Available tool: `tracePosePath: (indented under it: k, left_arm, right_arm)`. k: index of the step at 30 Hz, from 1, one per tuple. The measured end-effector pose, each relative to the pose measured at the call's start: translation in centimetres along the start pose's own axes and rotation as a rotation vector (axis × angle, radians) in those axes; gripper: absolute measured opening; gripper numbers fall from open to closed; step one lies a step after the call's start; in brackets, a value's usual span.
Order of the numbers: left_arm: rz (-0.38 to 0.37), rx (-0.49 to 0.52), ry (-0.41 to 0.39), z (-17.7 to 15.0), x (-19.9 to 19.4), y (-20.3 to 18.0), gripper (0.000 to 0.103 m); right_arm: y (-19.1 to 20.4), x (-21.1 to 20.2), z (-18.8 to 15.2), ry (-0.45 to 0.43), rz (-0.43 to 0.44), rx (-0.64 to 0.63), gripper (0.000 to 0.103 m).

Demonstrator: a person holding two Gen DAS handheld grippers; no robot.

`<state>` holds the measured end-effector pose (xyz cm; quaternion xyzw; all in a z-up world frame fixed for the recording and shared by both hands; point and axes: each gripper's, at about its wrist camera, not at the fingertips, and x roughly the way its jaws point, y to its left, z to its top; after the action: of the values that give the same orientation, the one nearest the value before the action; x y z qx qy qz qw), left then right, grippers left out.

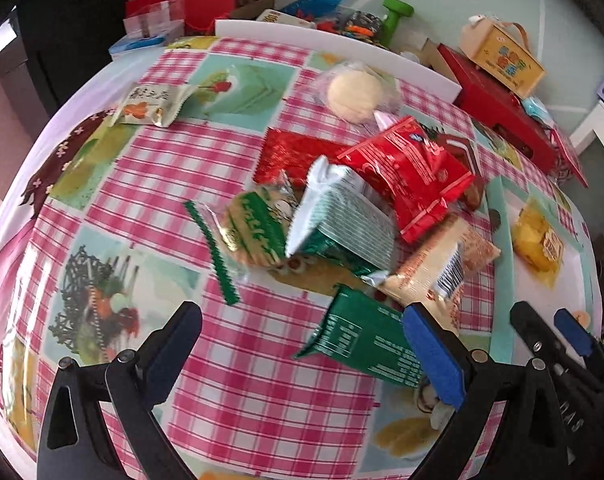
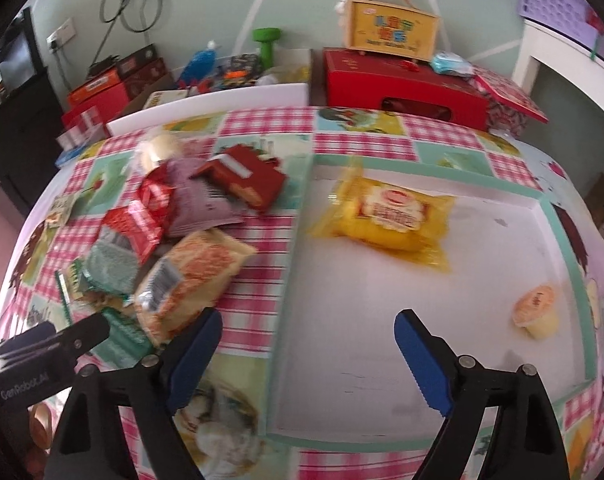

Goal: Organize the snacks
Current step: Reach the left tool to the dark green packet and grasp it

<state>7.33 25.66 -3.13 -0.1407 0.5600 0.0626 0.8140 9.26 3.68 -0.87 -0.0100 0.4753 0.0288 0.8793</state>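
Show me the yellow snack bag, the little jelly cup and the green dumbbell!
yellow snack bag (image 2: 394, 216): right wrist view, on its printed label.
jelly cup (image 2: 536, 300): right wrist view, on its orange lid.
green dumbbell (image 2: 266, 40): right wrist view, on its upper end.

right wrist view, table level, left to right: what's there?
Pile of snack packets → tray rim → yellow packet → jelly cup. Both the packet and the cup lie in the tray.

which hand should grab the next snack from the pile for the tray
Left, probably. The left tool is open right over the pile, with the dark green packet between its fingers. The right tool is open over the tray's bare floor, beside the pile.
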Motion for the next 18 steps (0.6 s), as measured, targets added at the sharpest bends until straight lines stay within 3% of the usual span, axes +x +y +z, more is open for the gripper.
tracePosePath:
  k: [6,18]
  left_arm:
    - [-0.022,0.042,0.022,-0.4,0.8,-1.4,0.100]
    - [-0.019,0.152,0.064,-1.2,2.7,-4.3,0.098]
  right_arm:
    - [-2.3,0.5,0.2,0.021,-0.022,0.071,0.090]
    - [-2.2,1.1,-0.1,0.041,-0.010,0.067,0.090]
